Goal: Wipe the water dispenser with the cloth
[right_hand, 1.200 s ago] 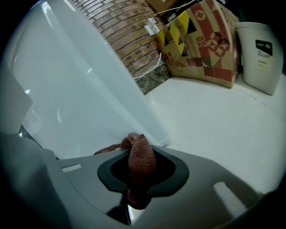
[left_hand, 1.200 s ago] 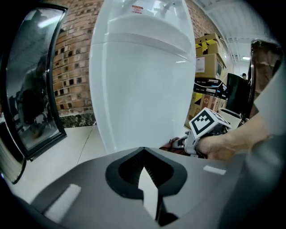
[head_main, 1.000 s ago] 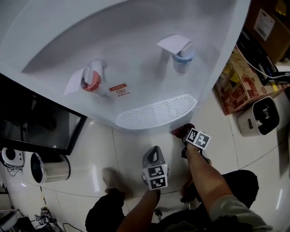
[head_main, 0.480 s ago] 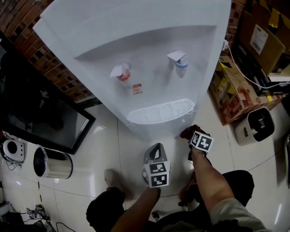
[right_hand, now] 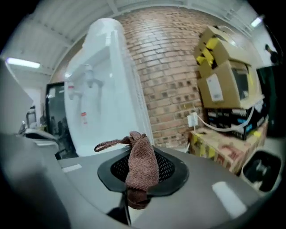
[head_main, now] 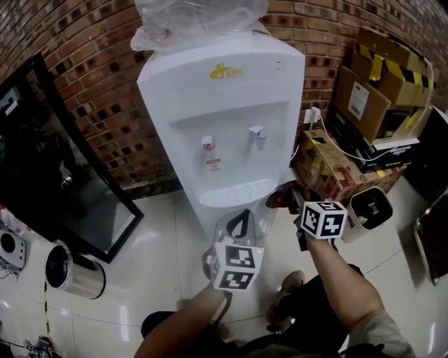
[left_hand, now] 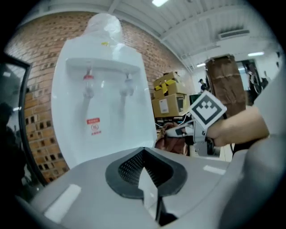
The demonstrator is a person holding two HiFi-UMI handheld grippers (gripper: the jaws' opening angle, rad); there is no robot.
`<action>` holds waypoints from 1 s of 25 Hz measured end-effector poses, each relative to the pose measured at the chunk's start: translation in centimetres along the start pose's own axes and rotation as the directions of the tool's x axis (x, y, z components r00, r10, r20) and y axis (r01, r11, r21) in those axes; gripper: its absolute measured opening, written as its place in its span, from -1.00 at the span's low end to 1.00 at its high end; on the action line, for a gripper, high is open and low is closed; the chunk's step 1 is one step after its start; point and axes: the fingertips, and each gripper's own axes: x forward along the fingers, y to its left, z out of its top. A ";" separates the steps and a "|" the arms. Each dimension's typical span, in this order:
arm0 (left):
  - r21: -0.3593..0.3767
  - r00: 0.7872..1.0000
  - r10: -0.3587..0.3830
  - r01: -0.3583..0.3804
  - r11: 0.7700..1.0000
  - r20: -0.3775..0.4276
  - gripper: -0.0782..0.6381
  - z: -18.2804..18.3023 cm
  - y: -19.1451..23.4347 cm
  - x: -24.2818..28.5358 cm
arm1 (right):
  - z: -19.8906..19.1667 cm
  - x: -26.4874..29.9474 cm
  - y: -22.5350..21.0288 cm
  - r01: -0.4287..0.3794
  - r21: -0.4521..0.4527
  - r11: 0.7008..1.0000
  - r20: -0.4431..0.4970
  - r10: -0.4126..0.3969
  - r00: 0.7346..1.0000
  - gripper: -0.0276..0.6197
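Observation:
The white water dispenser (head_main: 224, 105) stands against the brick wall, with a red tap (head_main: 208, 143), a blue tap (head_main: 257, 131) and a drip tray (head_main: 238, 190). My right gripper (head_main: 288, 197) is shut on a brown cloth (head_main: 280, 196), just right of the drip tray and off the dispenser's front. In the right gripper view the cloth (right_hand: 140, 167) drapes over the jaws, and the dispenser (right_hand: 105, 89) is to the left. My left gripper (head_main: 241, 218) is shut and holds nothing, below the tray. Seen from the left gripper (left_hand: 144, 150), the dispenser (left_hand: 98, 89) is straight ahead.
Cardboard boxes (head_main: 378, 77) are stacked to the right, with a printed box (head_main: 336, 175) and a white appliance (head_main: 367, 210) on the floor. A black glass-fronted cabinet (head_main: 63, 189) and a metal bin (head_main: 73, 269) stand to the left. A plastic-wrapped bottle (head_main: 196, 17) tops the dispenser.
Both grippers have risen in front of the dispenser and rolled. The head view has drawn back from the taps to show the whole dispenser. The cloth stays in the right gripper.

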 end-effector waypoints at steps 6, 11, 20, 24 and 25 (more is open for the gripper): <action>-0.013 0.995 -0.043 0.044 0.999 0.093 -0.78 3.8 0.5 -1.2 | 10.1 -5.5 6.6 -0.075 -0.294 0.953 0.179 0.132 0.975 -0.66; -0.064 0.986 -0.023 0.034 0.997 0.165 -0.78 7.1 0.3 0.5 | 11.3 -5.4 6.4 -0.066 -0.423 0.904 0.256 0.189 0.948 -0.66; -0.173 0.987 0.108 -0.086 0.981 0.118 -0.78 7.6 -1.4 2.9 | 14.9 -5.9 2.2 -0.200 -0.369 0.908 0.324 0.328 0.887 -0.66; -0.182 0.974 0.193 -0.170 0.969 0.119 -0.78 9.2 -2.4 3.1 | 15.9 -5.8 0.8 -0.220 -0.395 0.892 0.349 0.368 0.862 -0.66; -0.183 0.968 0.223 -0.200 0.962 0.114 -0.78 9.5 -2.5 3.2 | 16.2 -5.7 0.6 -0.237 -0.403 0.884 0.353 0.389 0.851 -0.66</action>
